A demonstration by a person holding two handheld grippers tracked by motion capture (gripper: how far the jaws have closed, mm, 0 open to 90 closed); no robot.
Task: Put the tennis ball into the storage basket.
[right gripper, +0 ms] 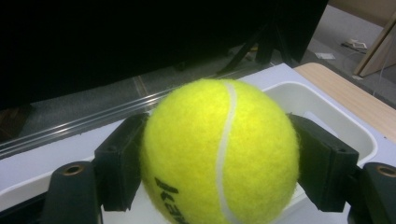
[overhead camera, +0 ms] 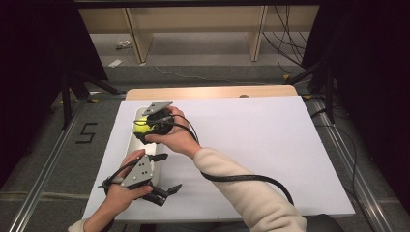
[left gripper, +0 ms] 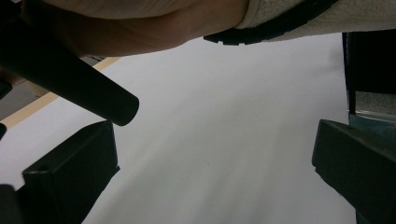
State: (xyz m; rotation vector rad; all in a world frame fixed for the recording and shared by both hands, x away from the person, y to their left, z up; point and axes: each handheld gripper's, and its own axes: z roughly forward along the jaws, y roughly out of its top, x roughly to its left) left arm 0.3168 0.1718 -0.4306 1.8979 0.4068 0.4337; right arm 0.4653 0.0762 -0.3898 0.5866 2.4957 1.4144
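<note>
One ball (right gripper: pixel 219 149), yellow tennis type, sits clamped between the right gripper's (right gripper: pixel 219 156) two black jaws; pads press its left and right sides, black lettering partly visible low on the felt. In the high view the ball (overhead camera: pixel 141 128) shows as a yellow patch under the right gripper (overhead camera: pixel 145 129), held over the white tray (overhead camera: pixel 137 116) near the sheet's far-left corner. Whether the ball touches the tray floor can't be told. Right gripper view puts the tray (right gripper: pixel 327 105) rim behind and to the right of the ball, tan tabletop (right gripper: pixel 355 93) beyond it.

Right hand (overhead camera: pixel 171 137) wraps the gripper body, grey plate on top, cable (overhead camera: pixel 241 178) looping back along the cream sleeve (overhead camera: pixel 241 188).

Left gripper (overhead camera: pixel 164 173) sits near the sheet's near-left edge, just short of the tray's near end, jaws spread wide with nothing between them. Left gripper view confirms: both jaws far apart at the frame sides, bare white sheet (left gripper: pixel 224 140) between, right forearm and cable crossing the top. Left hand (overhead camera: pixel 121 193) holds it low over the sheet.

White sheet (overhead camera: pixel 251 145) covers most of the tabletop (overhead camera: pixel 212 92); a tan strip is exposed along the far edge.
</note>
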